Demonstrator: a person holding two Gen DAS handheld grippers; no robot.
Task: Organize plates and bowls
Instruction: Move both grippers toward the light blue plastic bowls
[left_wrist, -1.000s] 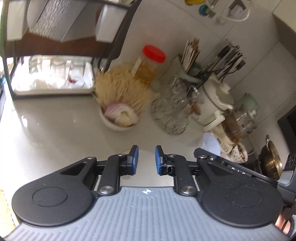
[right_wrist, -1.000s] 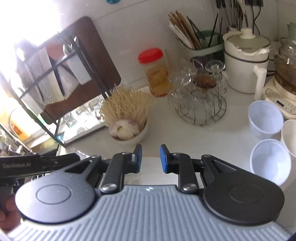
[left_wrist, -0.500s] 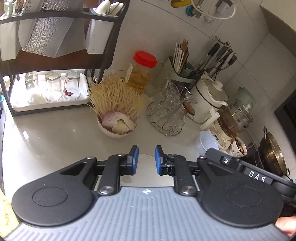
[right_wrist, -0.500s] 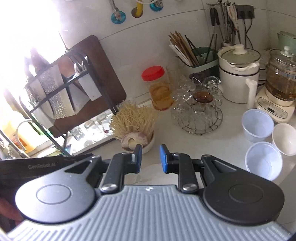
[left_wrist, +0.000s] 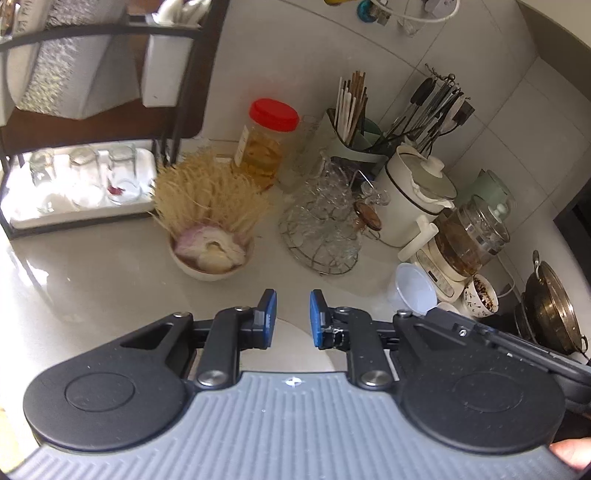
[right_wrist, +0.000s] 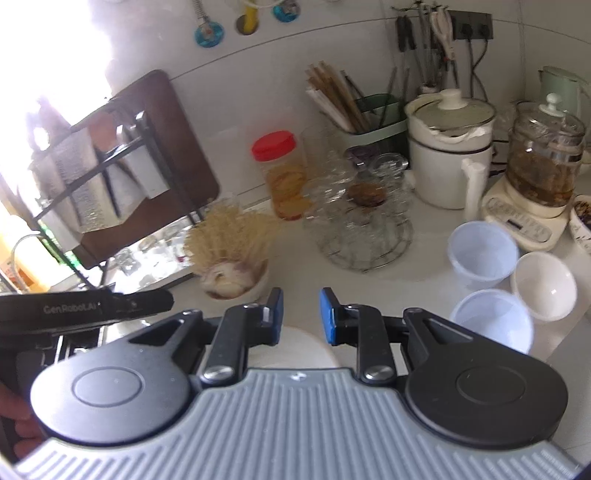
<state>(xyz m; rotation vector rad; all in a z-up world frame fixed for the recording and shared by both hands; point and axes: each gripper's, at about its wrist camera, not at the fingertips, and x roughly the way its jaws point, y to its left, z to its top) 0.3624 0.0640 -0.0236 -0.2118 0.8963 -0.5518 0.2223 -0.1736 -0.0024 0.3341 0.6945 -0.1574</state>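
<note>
Two plastic cups (right_wrist: 483, 254), one white bowl (right_wrist: 545, 290), one red-lidded jar (right_wrist: 282, 173), two grippers (right_wrist: 301, 315).

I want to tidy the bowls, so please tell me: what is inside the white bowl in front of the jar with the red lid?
The white bowl holds pale, purplish bulbs, perhaps garlic or onion, with a straw-coloured bristly bundle sticking up behind them. The bowl's bottom is covered, so anything under them cannot be seen.

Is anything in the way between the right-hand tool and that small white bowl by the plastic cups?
Yes. The nearer plastic cup sits between the right tool and the white bowl. Reaching in from above would likely avoid it.
</note>
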